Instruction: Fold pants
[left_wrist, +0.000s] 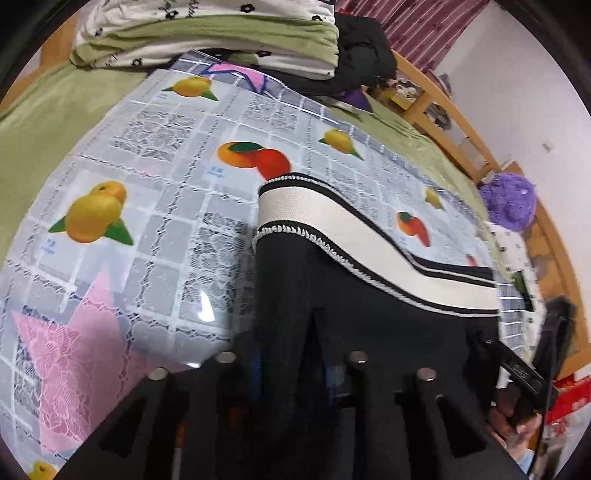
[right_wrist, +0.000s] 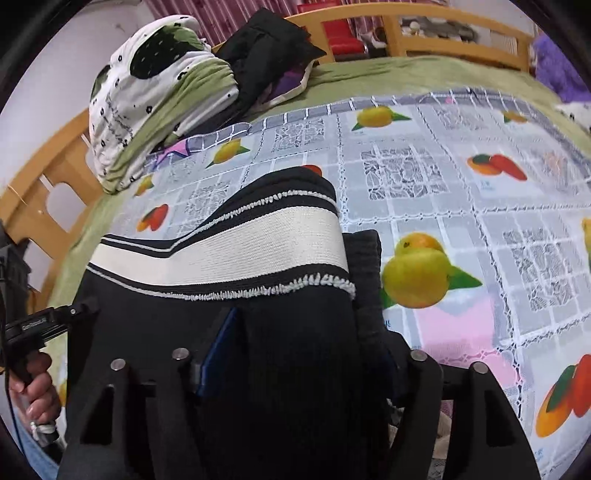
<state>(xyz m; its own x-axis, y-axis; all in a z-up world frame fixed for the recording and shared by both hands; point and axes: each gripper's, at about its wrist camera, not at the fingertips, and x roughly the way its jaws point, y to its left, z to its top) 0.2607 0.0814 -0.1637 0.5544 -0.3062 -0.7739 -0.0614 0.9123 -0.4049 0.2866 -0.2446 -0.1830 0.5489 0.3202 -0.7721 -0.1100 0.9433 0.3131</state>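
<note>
Black pants (left_wrist: 369, 314) with a broad white waistband (left_wrist: 332, 225) lie on the fruit-print cloth (left_wrist: 155, 177) over the bed. In the left wrist view my left gripper (left_wrist: 288, 332) sits at the waistband's left end, its jaws a little apart, with black cloth between them. In the right wrist view the pants (right_wrist: 295, 369) and waistband (right_wrist: 240, 251) fill the middle. My right gripper (right_wrist: 303, 325) has wide jaws around a thick bunch of the cloth at the band's right end. The blue pad (right_wrist: 218, 350) shows bare beside the cloth. Black fingers on black cloth hide the contact.
A pile of folded green and white bedding (right_wrist: 147, 96) and a dark jacket (right_wrist: 266, 48) lie at the head of the bed. A purple plush toy (left_wrist: 509, 199) sits near the wooden bed rail (left_wrist: 443, 122). A hand (right_wrist: 33, 380) holds the other gripper's handle.
</note>
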